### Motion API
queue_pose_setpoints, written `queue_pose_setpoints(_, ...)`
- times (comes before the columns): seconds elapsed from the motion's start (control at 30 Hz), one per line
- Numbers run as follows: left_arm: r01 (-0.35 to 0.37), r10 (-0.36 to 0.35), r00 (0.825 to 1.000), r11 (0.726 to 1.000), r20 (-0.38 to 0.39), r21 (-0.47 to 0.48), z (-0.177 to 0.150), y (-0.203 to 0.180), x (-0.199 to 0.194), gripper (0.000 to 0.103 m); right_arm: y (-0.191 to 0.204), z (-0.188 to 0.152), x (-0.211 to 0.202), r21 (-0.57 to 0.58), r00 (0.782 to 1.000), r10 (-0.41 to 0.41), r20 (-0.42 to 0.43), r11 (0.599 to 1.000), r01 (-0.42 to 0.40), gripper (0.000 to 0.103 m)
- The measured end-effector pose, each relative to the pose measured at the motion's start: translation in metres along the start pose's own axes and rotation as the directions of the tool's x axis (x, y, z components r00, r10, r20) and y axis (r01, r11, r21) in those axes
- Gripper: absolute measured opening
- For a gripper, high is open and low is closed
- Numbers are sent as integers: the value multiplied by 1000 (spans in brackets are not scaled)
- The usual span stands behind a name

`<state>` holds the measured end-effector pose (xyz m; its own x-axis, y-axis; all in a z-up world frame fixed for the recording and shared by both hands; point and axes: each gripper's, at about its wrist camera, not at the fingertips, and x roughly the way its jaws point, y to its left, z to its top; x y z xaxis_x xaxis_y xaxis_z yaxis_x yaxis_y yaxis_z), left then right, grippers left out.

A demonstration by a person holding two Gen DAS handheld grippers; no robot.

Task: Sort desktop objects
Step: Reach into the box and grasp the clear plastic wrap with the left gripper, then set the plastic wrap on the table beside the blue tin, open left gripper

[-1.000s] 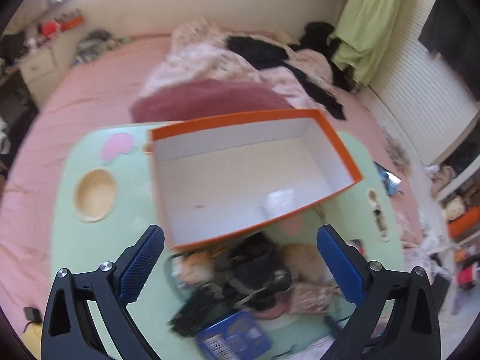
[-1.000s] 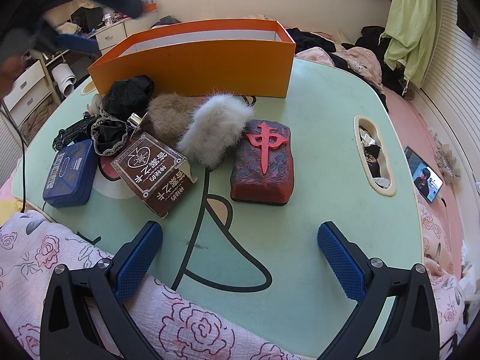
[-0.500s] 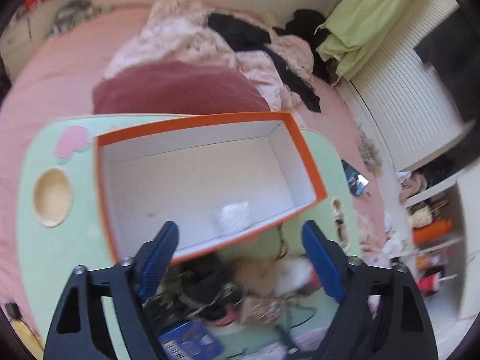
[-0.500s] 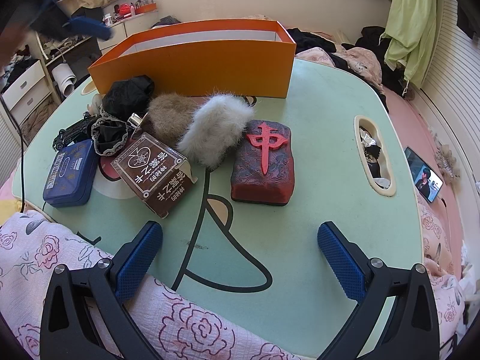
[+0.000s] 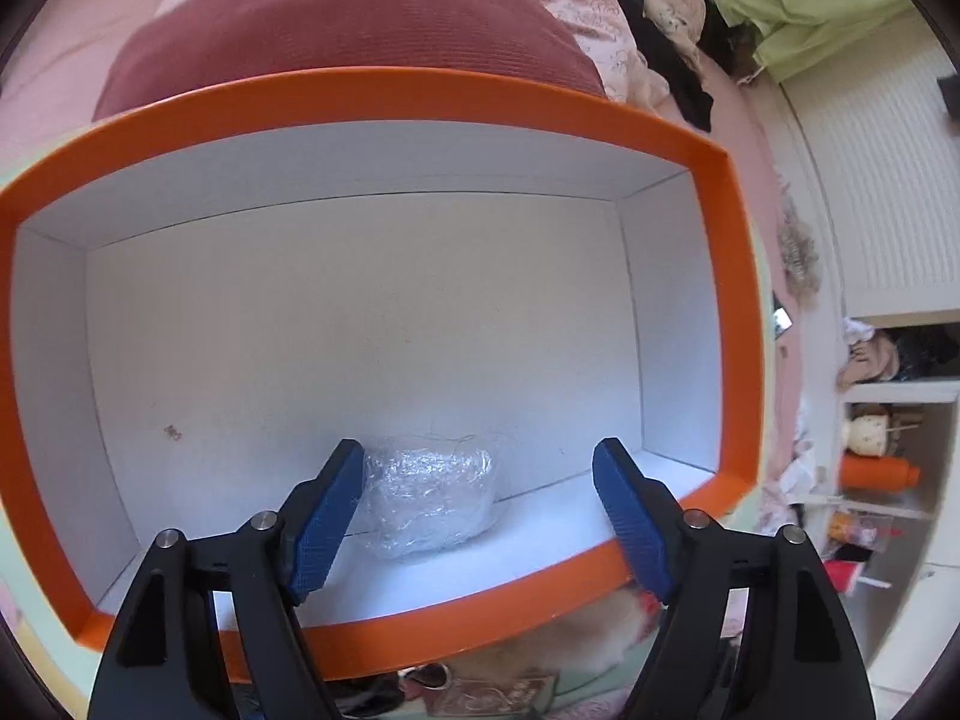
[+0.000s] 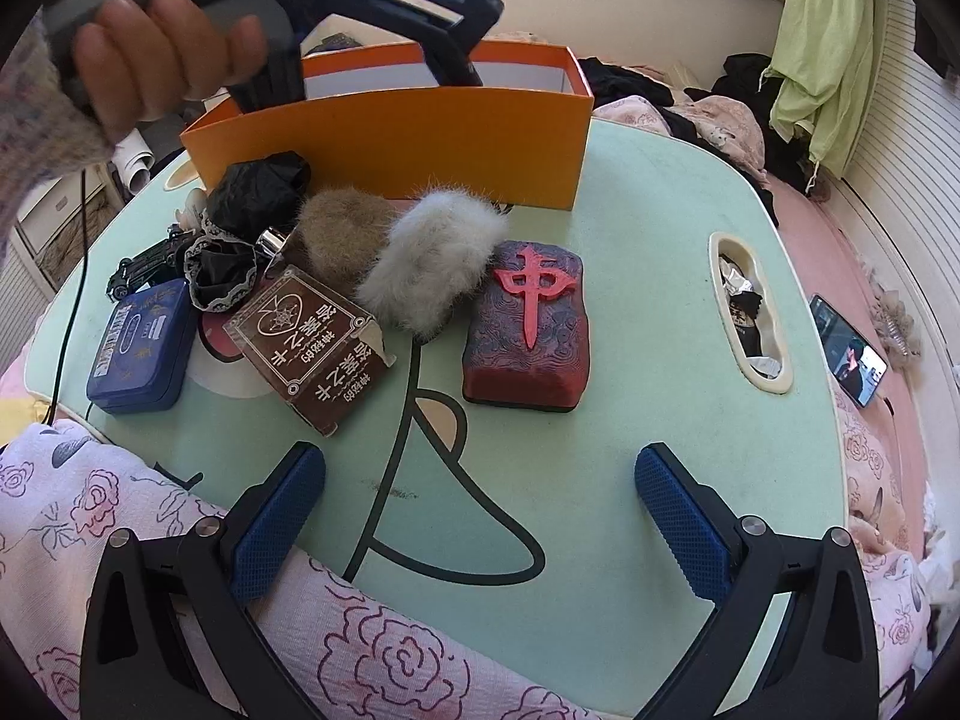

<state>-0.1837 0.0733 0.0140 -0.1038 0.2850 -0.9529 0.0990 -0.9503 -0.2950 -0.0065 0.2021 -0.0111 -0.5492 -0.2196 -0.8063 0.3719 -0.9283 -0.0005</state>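
An orange box [image 5: 726, 312] with a white inside fills the left wrist view. A clear crumpled plastic packet [image 5: 432, 495] lies on its floor by the near wall. My left gripper [image 5: 480, 510] is open, reaching down into the box, its left finger beside the packet. In the right wrist view the box [image 6: 420, 138] stands at the back of the green table [image 6: 648, 360], with the left gripper [image 6: 384, 18] dipping into it. My right gripper [image 6: 480, 516] is open and empty, low over the table's front edge.
In front of the box lie a red mahjong-tile block [image 6: 528, 324], a grey fur piece [image 6: 432, 270], a brown fur piece [image 6: 339, 234], a brown card box [image 6: 312, 348], a blue tin [image 6: 141, 348] and black items [image 6: 252, 198]. A floral quilt [image 6: 360, 648] is at the front.
My left gripper has moved forward and down into the orange box, close to the plastic packet. The right gripper has not moved.
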Motion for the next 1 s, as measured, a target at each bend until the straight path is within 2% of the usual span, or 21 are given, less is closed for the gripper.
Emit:
queue_pose_setpoints(0.03, -26, 26, 1000, 1000, 7, 11, -1, -1, 0, 60, 0, 0, 0, 0, 1000, 0, 0, 1000, 0, 103)
queue_pose_setpoints(0.07, -59, 59, 998, 998, 18, 21, -2, -1, -1, 42, 0, 0, 0, 0, 1000, 0, 0, 1000, 0, 103)
queue_pose_setpoints(0.1, -77, 76, 997, 997, 22, 32, -2, -1, -1, 32, 0, 0, 0, 0, 1000, 0, 0, 1000, 0, 103)
queue_pose_setpoints(0.33, -28, 25, 999, 998, 40, 65, 3, 15, -12, 31, 2, 0, -1, -1, 1000, 0, 1, 1000, 0, 103)
queue_pose_setpoints(0.4, 12, -16, 998, 998, 64, 64, 3, 17, -21, 31, 2, 0, -1, -2, 1000, 0, 1, 1000, 0, 103)
queue_pose_setpoints(0.63, 138, -162, 973, 979, 166, 149, -23, 5, -79, 31, 2, 0, -1, -2, 1000, 0, 1, 1000, 0, 103)
queue_pose_setpoints(0.8, 227, -264, 953, 947, 151, 229, -58, 0, -92, 31, 2, 0, -1, -2, 1000, 0, 1, 1000, 0, 103)
queue_pose_setpoints(1.0, 269, -301, 949, 929, 95, 253, -86, 10, -72, 31, 1, 0, -1, -2, 1000, 0, 1, 1000, 0, 103)
